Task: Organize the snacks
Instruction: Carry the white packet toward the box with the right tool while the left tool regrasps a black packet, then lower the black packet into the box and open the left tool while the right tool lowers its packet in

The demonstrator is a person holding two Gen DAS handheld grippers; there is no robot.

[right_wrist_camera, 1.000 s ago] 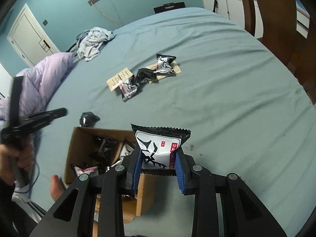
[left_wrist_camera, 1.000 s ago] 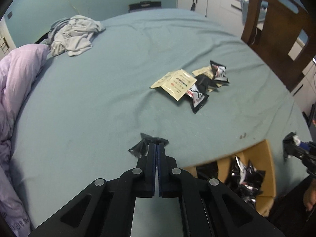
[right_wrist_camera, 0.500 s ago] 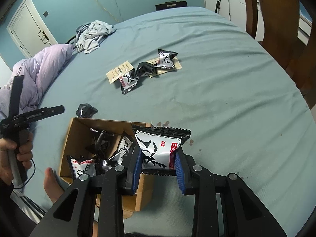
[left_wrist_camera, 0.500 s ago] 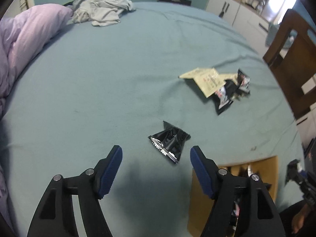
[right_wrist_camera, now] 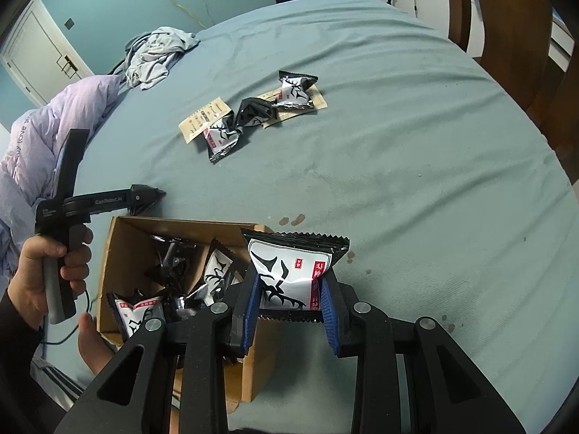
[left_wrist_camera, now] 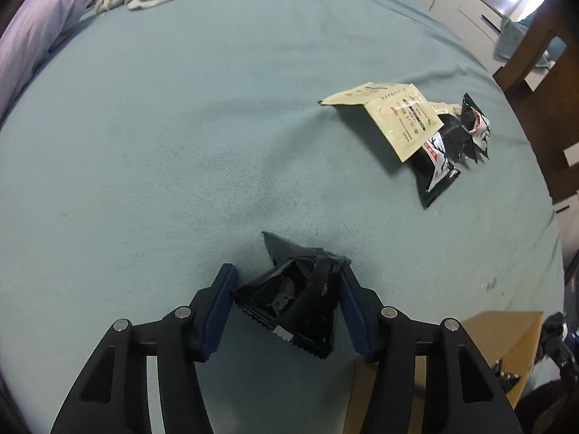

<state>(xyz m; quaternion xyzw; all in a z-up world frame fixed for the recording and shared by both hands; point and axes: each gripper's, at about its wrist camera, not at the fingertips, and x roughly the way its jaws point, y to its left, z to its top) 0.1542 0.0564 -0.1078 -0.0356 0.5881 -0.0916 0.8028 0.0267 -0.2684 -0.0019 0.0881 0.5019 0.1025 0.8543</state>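
Snack sorting on a teal bedsheet [left_wrist_camera: 181,126], two handheld grippers going at once. Left gripper [left_wrist_camera: 287,300] is straddling a crumpled black foil snack packet [left_wrist_camera: 293,300] lying flat on the sheet, just beside the open brown cardboard box [right_wrist_camera: 119,253]. Its jaws are closing with the packet between the blue pads [left_wrist_camera: 217,311]; the pads look right at the packet's edges, but I wouldn't call it a firm pinch yet.

Right gripper [right_wrist_camera: 289,300] is clenched on a black-and-white foil snack packet with a red label [right_wrist_camera: 293,271], holding it upright over the near corner of the box, which already has several similar packets inside.

Tips for the left grab, as I see it: the packet is puffy and creased, so let the pads squeeze the body, not the thin serrated seam, or it'll probably slip out on the lift. The sheet is soft, so pressing down too hard could bunch fabric into the jaws. Get the pinch settled, then lift straight up before swinging over the box wall.

For the right one, I'd move further over the box opening before letting go, since it's hanging near the edge.

Remaining pile of black foil and beige paper sachets [right_wrist_camera: 253,115] sits well apart, further up the bed.
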